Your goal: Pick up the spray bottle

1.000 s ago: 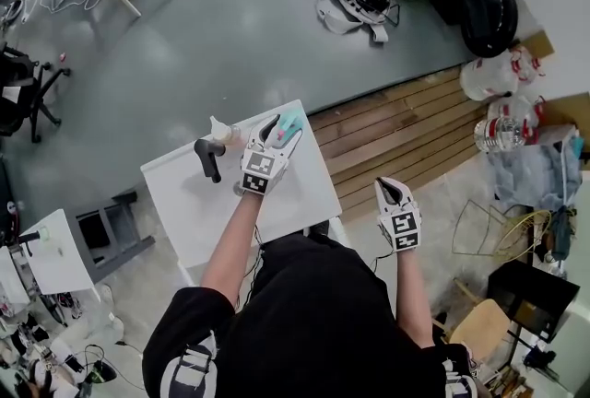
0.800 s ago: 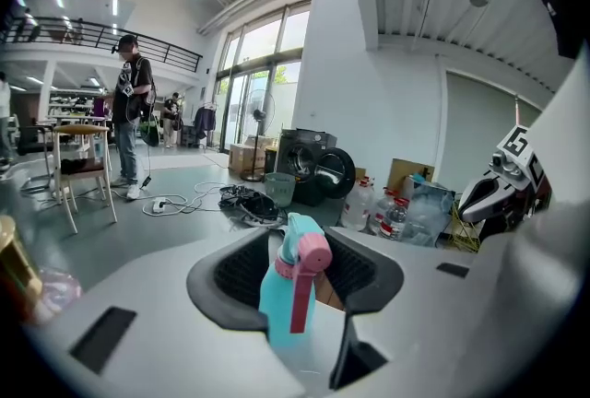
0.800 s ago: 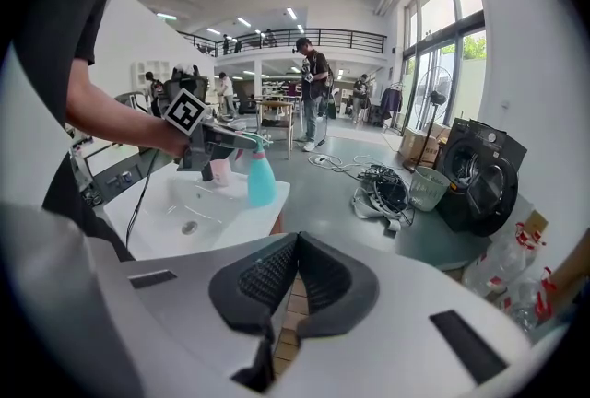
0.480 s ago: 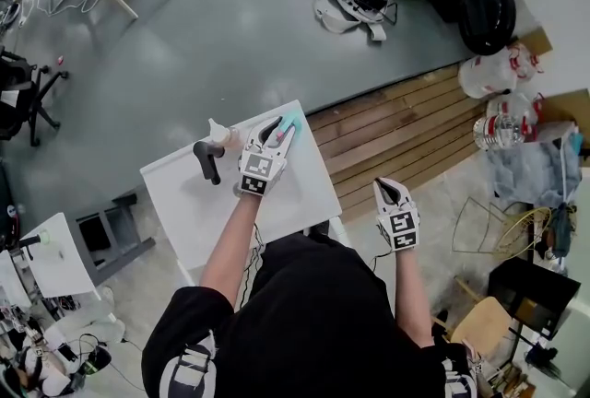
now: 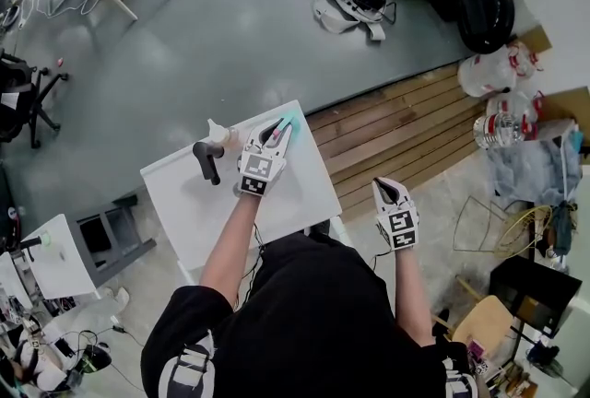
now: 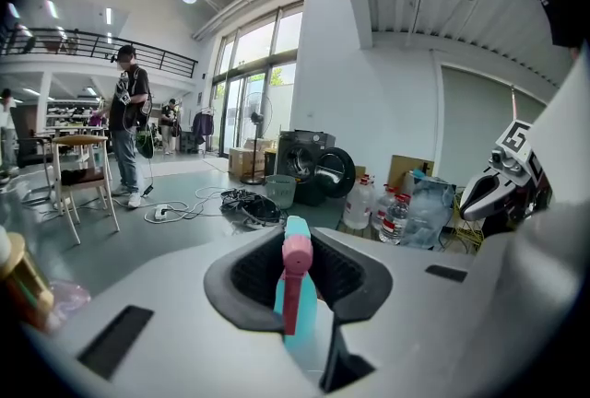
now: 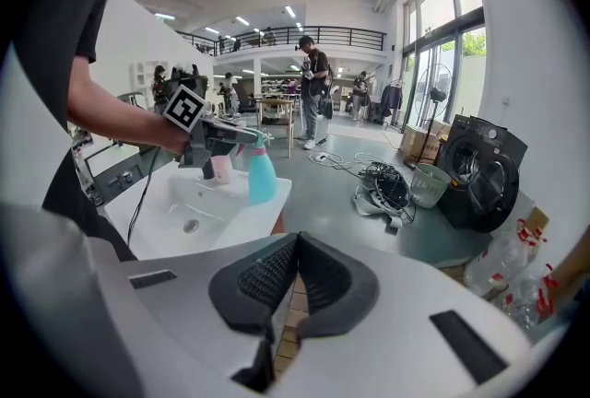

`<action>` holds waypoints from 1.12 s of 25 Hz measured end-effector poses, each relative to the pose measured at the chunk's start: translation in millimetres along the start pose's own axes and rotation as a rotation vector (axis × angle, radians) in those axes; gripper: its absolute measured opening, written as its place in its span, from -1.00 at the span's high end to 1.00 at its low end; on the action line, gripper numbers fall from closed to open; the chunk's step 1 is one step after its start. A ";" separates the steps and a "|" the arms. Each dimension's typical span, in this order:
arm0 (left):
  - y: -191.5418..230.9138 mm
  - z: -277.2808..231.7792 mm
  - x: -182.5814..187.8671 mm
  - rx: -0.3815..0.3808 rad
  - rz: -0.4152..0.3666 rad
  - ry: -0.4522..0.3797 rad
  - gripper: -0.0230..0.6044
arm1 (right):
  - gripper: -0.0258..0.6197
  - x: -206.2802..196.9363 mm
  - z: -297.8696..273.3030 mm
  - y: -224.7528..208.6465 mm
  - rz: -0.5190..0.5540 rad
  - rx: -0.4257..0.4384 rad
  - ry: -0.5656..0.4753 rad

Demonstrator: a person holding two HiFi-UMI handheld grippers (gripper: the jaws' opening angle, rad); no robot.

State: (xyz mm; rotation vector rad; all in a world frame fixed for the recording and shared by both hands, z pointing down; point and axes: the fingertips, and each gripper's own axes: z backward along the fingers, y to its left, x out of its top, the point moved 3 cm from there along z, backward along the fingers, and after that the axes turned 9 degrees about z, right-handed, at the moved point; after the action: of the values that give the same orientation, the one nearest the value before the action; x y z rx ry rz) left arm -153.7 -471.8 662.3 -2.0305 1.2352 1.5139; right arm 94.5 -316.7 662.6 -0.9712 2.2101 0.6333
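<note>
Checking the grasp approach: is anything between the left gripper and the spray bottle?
Nothing visible. The teal plastic spray bottle with pink trigger head stands between the left gripper's jaws, which have just been closing on it.

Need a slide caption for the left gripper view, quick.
Left gripper, its jaws just closing, grips the teal spray bottle near its pink head, with a washing machine in the background.

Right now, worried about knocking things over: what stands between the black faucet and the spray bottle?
A small pink cup, beside the spray bottle, plain in the right gripper view.
</note>
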 end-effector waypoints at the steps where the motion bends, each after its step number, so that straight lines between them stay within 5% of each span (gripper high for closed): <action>1: -0.9 -0.2 -0.1 0.000 -0.001 0.001 0.67 | 0.87 -0.4 0.4 -0.1 0.000 0.001 -0.001; 28: -33.6 43.2 8.8 0.047 -0.051 -0.005 0.68 | 0.87 -1.3 21.0 2.9 0.022 0.025 -0.078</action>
State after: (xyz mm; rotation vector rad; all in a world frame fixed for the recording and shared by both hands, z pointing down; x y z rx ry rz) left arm -153.2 -426.7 630.0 -2.0113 1.1965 1.4531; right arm 100.4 -300.9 649.7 -0.8958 2.1572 0.6410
